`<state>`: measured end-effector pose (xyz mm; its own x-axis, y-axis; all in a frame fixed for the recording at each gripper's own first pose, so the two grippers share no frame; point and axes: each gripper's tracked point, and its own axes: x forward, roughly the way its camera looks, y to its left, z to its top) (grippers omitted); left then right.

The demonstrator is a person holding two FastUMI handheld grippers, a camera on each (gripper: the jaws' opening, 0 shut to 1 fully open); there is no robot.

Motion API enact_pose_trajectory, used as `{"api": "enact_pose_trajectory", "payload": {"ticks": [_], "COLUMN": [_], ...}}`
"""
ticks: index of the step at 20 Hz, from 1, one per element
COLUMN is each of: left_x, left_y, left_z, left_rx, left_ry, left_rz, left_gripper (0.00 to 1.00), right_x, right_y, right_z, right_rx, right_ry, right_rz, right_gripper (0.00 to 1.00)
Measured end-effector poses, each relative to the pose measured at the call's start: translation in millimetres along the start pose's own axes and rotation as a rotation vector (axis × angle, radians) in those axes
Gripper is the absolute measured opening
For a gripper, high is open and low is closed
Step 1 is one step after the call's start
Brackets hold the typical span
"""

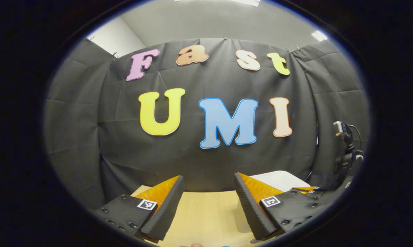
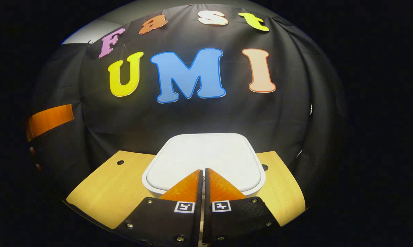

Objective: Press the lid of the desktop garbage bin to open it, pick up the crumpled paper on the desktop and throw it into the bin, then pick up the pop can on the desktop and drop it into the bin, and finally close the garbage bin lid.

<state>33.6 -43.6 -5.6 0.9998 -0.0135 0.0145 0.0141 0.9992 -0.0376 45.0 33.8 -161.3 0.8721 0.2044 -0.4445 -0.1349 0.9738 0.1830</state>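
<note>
The white garbage bin (image 2: 206,157) stands on the wooden table (image 2: 107,188) with its flat lid closed. In the right gripper view my right gripper (image 2: 203,170) is shut with nothing between its fingers, and its tips sit over the near edge of the lid. I cannot tell whether they touch it. In the left gripper view my left gripper (image 1: 209,176) is open and holds nothing, hovering over the bare table (image 1: 206,212). A corner of the bin (image 1: 278,179) shows behind its right finger. The left gripper's finger (image 2: 50,120) shows at the far left of the right gripper view.
Black cloth closes the booth behind the table and on both sides. A small camera on a stand (image 1: 345,144) rises at the right. Two small holes (image 2: 120,162) mark the tabletop beside the bin.
</note>
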Motion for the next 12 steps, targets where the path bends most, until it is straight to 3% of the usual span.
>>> {"api": "enact_pose_trajectory", "payload": {"ticks": [12], "left_x": [-1], "left_y": [2], "left_z": [0], "left_rx": [0.005], "left_ry": [0.0], "left_rz": [0.004], "left_gripper": [0.99], "right_x": [-8], "right_y": [3], "right_z": [19], "right_rx": [0.026], "right_ry": [-0.062], "right_rz": [0.012], "right_gripper": [0.04]}}
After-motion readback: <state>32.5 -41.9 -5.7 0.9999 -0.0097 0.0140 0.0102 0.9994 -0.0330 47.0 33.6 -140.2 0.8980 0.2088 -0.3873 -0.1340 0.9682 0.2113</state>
